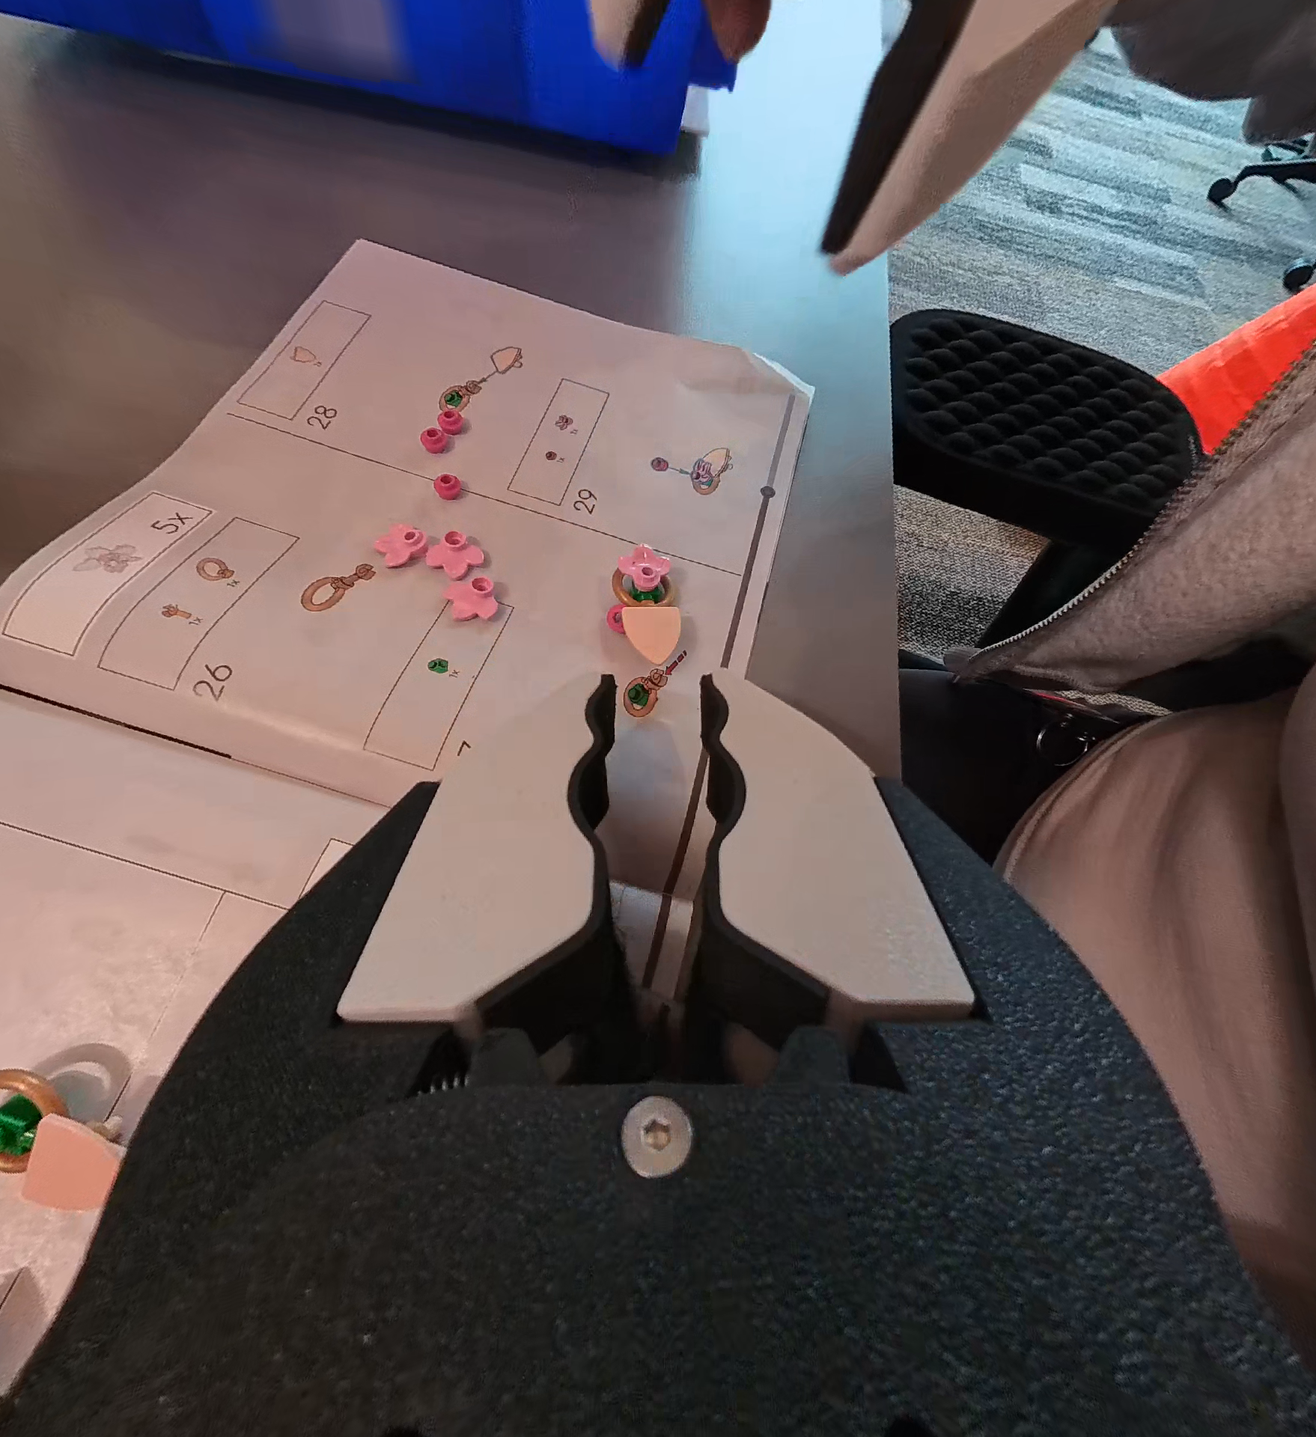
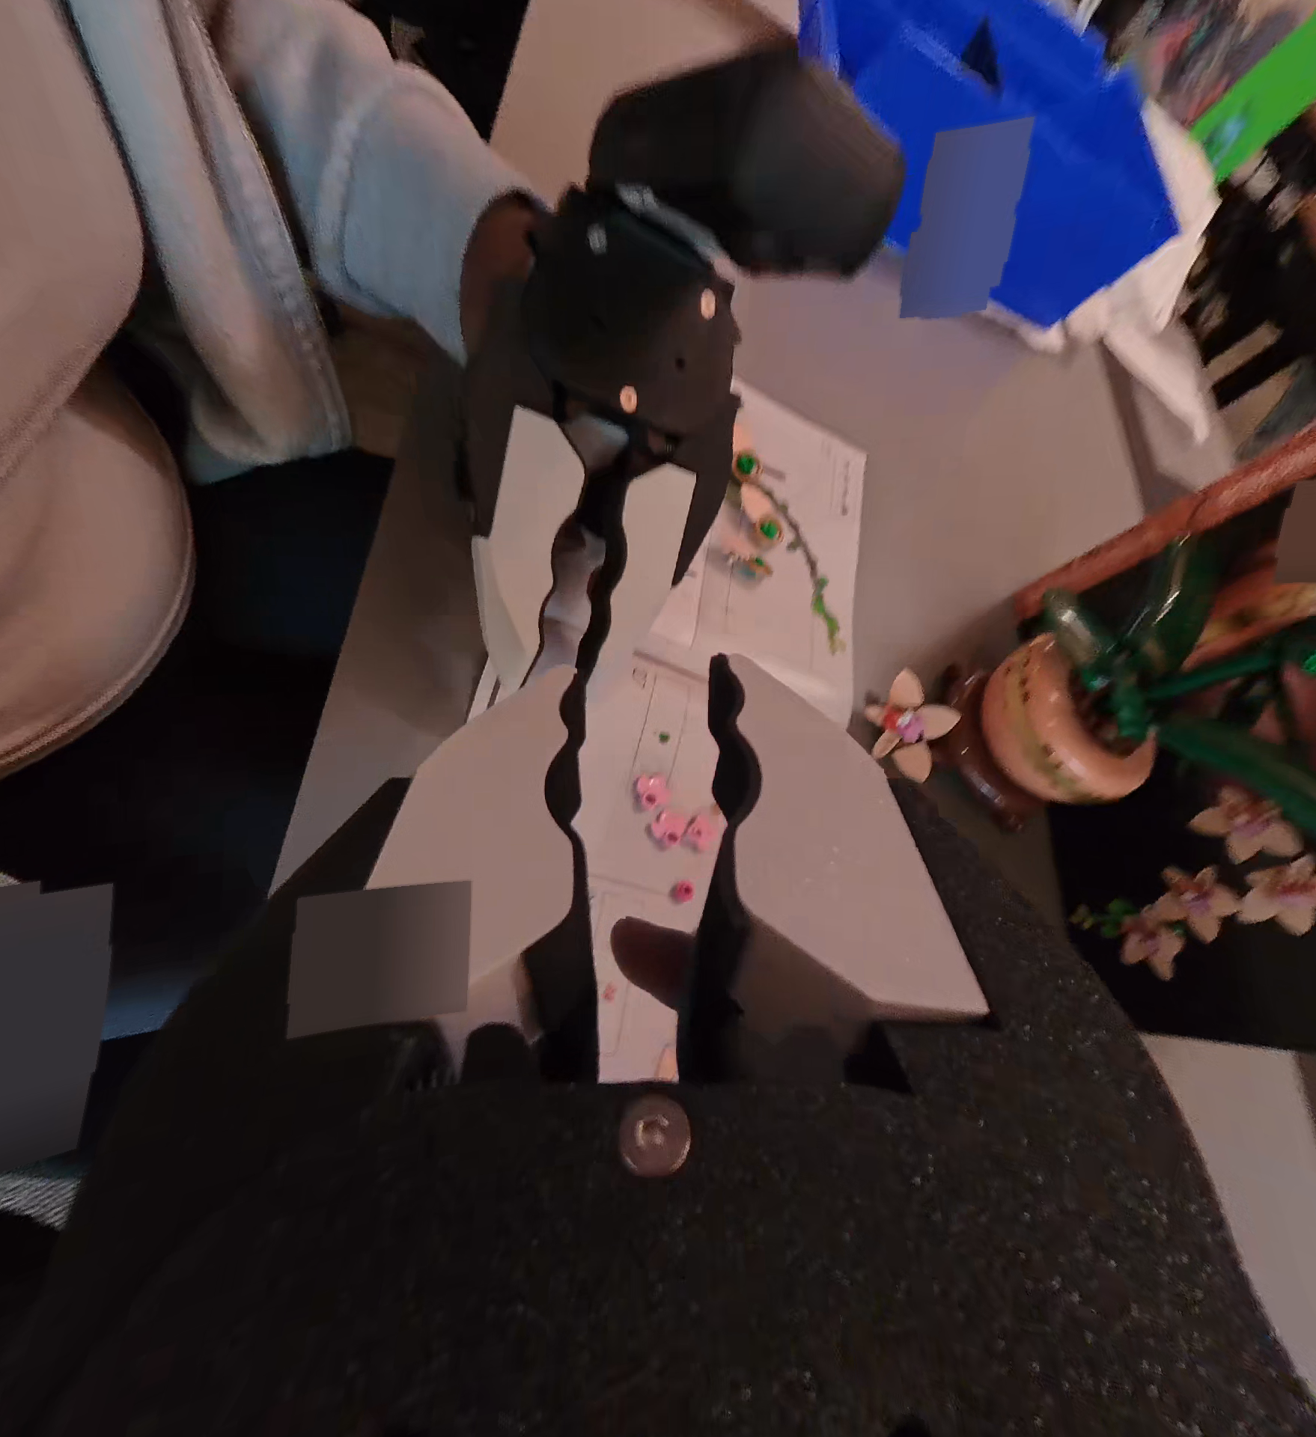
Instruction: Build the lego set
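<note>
My left gripper (image 1: 656, 683) is open and empty, low over an open instruction booklet (image 1: 173, 482). Just ahead of its tips lies a small assembly (image 1: 645, 614): a gold ring with a green piece, a pink flower on top and a cream shield-shaped piece. Three pink flower pieces (image 1: 445, 564) and dark pink round studs (image 1: 441, 431) lie further left on the page. My right gripper (image 2: 645, 673) is open and empty, high above the booklet, with the pink flowers (image 2: 670, 816) showing between its fingers. One of its fingers (image 1: 927, 132) shows blurred in the left wrist view.
A blue bin (image 1: 421, 70) stands at the table's far edge. A second gold ring assembly (image 1: 9, 1127) lies at the near left. A brick-built orchid in a pot (image 2: 1059, 723) stands right of the booklet. A person's lap and a black chair (image 1: 1028, 412) are beside the table. About 9 cm separates my left fingertips from my right.
</note>
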